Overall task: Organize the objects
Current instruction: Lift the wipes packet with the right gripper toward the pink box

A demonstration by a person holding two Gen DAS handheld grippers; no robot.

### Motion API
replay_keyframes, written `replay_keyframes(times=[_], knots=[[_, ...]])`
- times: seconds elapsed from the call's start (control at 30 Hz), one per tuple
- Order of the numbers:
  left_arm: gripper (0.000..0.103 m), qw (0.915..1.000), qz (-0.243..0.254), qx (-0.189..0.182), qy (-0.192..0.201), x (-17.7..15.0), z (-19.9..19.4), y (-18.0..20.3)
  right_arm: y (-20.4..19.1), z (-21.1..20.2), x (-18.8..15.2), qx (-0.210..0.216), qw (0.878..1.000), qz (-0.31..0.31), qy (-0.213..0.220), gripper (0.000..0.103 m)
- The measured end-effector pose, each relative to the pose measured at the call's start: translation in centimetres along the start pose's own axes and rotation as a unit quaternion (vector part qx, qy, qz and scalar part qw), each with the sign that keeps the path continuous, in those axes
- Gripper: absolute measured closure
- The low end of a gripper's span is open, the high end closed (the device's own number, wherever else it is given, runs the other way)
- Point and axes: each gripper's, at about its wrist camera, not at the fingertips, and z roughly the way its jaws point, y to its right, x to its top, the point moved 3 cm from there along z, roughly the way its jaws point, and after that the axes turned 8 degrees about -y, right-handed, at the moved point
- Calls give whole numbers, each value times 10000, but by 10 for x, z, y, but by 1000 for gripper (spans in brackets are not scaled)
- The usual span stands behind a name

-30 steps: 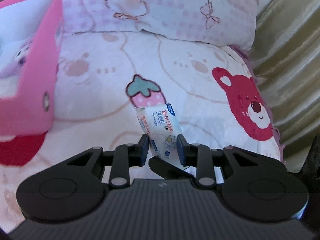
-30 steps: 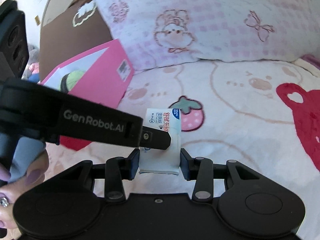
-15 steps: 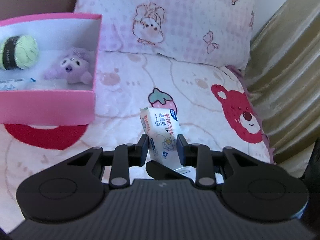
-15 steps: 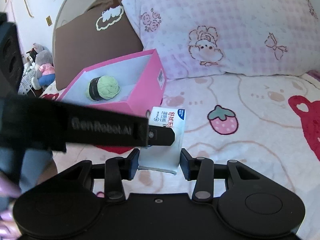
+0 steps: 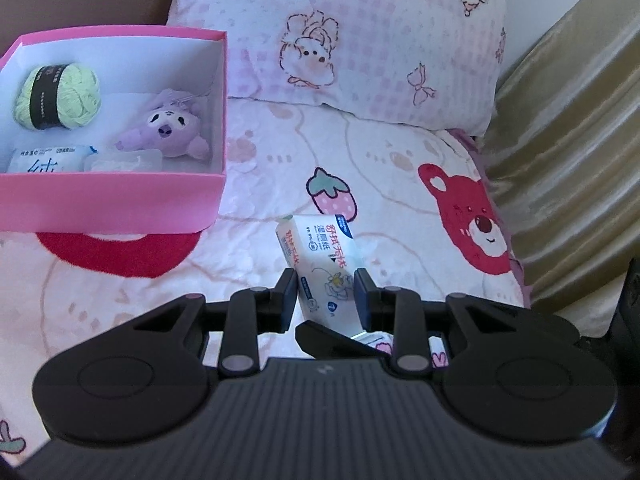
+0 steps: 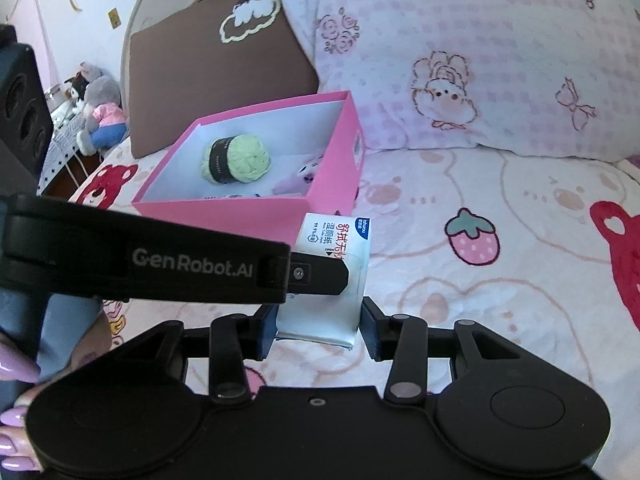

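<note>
Raised since earlier frame, pink box (image 5: pixel 112 200) now at 10 o'clock; wet-wipe pack (image 5: pixel 324 264) pinched by left claw (image 5: pixel 325 286) and right claw (image 6: pixel 318 322).

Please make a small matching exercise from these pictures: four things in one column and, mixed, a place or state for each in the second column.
1. yarn ball
2. wet-wipe pack
3. purple plush
4. strawberry print

a. printed on the bed cover
b. in the pink box, far left corner
c. held off the bed
d. in the box, against its right wall

Pairs: 1-b, 2-c, 3-d, 4-a
</note>
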Motion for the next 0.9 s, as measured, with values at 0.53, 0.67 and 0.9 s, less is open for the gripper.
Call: replay_keyframes(times=[0.53, 0.67, 0.9], knots=[[74, 9992, -338, -29, 217, -10, -31, -28, -41, 0, 6, -13, 9985, -532, -162, 53], [74, 9990, -316, 9, 302, -11, -40, -32, -50, 0, 8, 11, 9979, -633, -104, 53], [74, 9987, -195, 79, 473, -10, -54, -38, -59, 2, 19, 77, 9982, -598, 10, 53]])
